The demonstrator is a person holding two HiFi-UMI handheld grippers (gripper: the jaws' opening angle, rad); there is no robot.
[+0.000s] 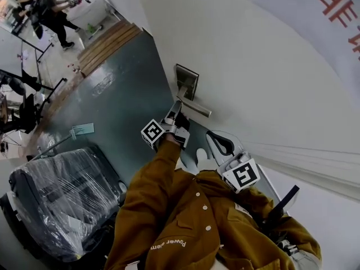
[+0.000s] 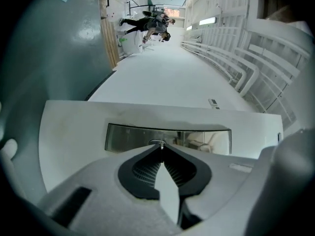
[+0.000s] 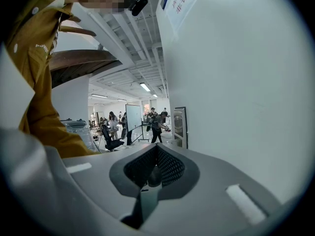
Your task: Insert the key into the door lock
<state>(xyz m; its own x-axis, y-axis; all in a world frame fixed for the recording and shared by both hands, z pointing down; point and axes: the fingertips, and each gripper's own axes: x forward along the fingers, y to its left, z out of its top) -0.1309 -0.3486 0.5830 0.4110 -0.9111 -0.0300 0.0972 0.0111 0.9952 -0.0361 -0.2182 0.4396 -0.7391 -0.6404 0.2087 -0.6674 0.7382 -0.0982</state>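
Observation:
A white door [image 1: 264, 83] carries a steel lock plate [image 1: 187, 81] with a lever handle [image 1: 194, 107] below it. My left gripper [image 1: 173, 112] is pressed up to the plate just under the handle. In the left gripper view the plate [image 2: 128, 136] fills the middle. My left gripper [image 2: 161, 145] is shut on a thin metal key [image 2: 161, 143], whose tip sits at the small keyhole. My right gripper [image 1: 215, 141] hangs back beside the door, apart from the lock. Its jaws [image 3: 156, 147] are shut with nothing seen in them; the lock plate [image 3: 180, 127] lies ahead.
A dark chair wrapped in plastic film [image 1: 64, 201] stands to the left on the teal floor [image 1: 124, 94]. Wooden steps [image 1: 108, 43] and people [image 1: 53, 10] are far off. A sign with red print [image 1: 337, 7] hangs on the wall. My brown sleeves [image 1: 169, 207] fill the foreground.

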